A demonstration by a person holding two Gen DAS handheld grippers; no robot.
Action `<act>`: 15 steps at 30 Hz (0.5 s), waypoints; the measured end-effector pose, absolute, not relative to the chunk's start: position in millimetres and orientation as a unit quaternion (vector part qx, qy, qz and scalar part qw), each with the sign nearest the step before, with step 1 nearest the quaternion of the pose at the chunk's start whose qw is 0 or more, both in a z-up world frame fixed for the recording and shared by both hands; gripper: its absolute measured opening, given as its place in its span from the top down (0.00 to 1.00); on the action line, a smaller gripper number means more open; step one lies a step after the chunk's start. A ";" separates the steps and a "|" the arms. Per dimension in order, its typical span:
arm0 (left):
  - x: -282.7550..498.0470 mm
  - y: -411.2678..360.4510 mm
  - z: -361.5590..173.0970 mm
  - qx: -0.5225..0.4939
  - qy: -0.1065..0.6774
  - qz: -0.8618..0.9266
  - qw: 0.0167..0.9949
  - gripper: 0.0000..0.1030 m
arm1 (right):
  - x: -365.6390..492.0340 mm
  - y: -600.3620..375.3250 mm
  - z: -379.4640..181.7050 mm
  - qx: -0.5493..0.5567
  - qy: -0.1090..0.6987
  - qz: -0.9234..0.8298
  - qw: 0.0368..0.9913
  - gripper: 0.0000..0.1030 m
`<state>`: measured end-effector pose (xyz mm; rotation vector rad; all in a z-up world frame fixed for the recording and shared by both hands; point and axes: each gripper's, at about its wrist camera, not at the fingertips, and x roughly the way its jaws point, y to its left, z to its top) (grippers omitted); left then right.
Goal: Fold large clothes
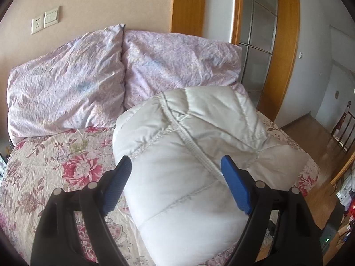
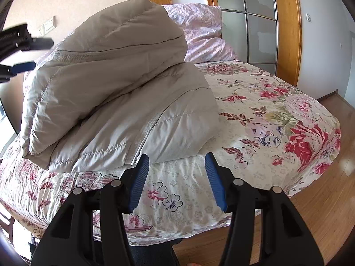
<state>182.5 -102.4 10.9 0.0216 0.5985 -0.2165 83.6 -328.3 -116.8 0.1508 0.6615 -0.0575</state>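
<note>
While one quilted jacket (image 2: pixel 115 93) lies folded into a puffy, pale grey bundle on the flowered bed sheet (image 2: pixel 277 115), two handheld grippers hang over the bed. Farthest left, two wall plates (image 1: pixel 45 21) sit side by side above two lilac pillows (image 1: pixel 66 84) propped against the headboard wall. Next, the left gripper (image 1: pixel 176 166) hovers above the bundle with its two blue pads (image 1: pixel 236 188) spread wide, nothing between them pressed. Further right, the right gripper (image 2: pixel 177 168) is about half open, holding nothing, over bare sheet just beside the jacket's near edge. One glass-panelled door (image 2: pixel 248 22) and wooden floor (image 2: pixel 328 199) close the right side.
</note>
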 end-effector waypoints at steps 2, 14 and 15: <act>192.2 -94.0 2.2 0.003 0.306 -0.093 0.948 0.20 | 83.2 -328.4 -116.5 0.075 0.324 -0.029 0.943 0.47; 214.9 -133.6 -41.7 0.039 0.344 -0.120 0.930 0.20 | 85.1 -329.7 -113.7 0.065 0.321 -0.032 0.944 0.47; 215.3 -137.9 -44.2 0.043 0.344 -0.122 0.930 0.20 | 84.5 -330.1 -112.4 0.063 0.320 -0.033 0.945 0.47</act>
